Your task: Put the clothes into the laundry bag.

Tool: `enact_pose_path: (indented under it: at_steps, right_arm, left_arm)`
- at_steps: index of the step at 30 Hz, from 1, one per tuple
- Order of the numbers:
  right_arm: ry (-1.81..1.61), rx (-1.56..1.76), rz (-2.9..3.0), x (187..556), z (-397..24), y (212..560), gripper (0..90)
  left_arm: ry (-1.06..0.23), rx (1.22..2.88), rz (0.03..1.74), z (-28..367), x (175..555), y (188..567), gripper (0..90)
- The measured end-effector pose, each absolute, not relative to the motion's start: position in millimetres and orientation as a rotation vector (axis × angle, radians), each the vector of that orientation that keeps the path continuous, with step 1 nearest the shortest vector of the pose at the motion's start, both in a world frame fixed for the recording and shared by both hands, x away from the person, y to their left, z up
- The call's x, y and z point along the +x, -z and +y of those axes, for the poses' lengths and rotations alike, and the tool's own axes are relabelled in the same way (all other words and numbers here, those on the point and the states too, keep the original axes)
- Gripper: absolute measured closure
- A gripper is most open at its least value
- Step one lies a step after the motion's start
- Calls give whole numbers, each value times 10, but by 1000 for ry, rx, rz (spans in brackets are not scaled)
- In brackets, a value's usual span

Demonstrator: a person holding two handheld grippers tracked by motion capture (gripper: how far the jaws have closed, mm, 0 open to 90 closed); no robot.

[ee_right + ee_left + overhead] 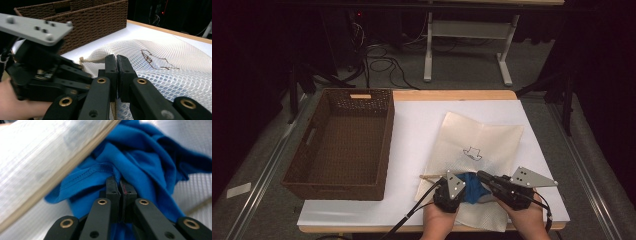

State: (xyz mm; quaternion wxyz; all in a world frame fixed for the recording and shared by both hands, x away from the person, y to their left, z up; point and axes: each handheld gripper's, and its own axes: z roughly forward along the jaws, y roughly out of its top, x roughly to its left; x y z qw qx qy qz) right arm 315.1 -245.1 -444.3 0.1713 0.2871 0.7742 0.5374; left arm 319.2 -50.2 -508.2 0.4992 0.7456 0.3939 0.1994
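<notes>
My left gripper [121, 185] is clenched on the blue cloth [140, 157], my right gripper [117, 62] pinched on the mesh bag [170, 75] rim, I judge — lift that rim and feed the cloth in slowly.

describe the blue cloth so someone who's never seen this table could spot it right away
Start at the brown woven basket on the table's left, then go right to the cream mesh bag lying on the white sheet. At the bag's near edge, between the two hand-held grippers, sits the blue cloth, bunched up and the one brightly coloured thing there.
</notes>
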Motion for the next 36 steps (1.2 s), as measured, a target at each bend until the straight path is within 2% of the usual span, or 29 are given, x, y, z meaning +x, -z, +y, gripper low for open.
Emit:
enact_pose_path:
  at_steps: [5,10,16,19,26,28,33,36]
  right_arm:
    - [-1523,825,2195,3155,-2465,4444,889]
    - [-1526,822,2194,3155,-2479,4445,889]
    - [-1526,818,2197,3145,-2460,4439,889]
    - [-1523,816,2193,3143,-2462,4438,889]
    - [-1523,817,2195,3144,-2464,4440,889]
    - [-1521,822,2195,3141,-2459,4439,889]
    - [-1521,820,2194,3139,-2465,4438,890]
    - [-1522,825,2192,3137,-2477,4436,889]
  left_arm:
    - [-475,1800,916,-578,3258,5074,855]
    - [-467,1792,907,-444,3158,5063,689]
    - [-509,1767,885,-240,2968,5027,543]
    - [-533,1775,909,-157,2902,5052,478]
    - [-464,1856,919,-99,2835,5204,375]
    - [-449,1906,925,-132,2857,5208,378]
    - [-434,2028,933,-241,2925,5217,515]
    - [-468,2037,925,-255,2921,5208,741]
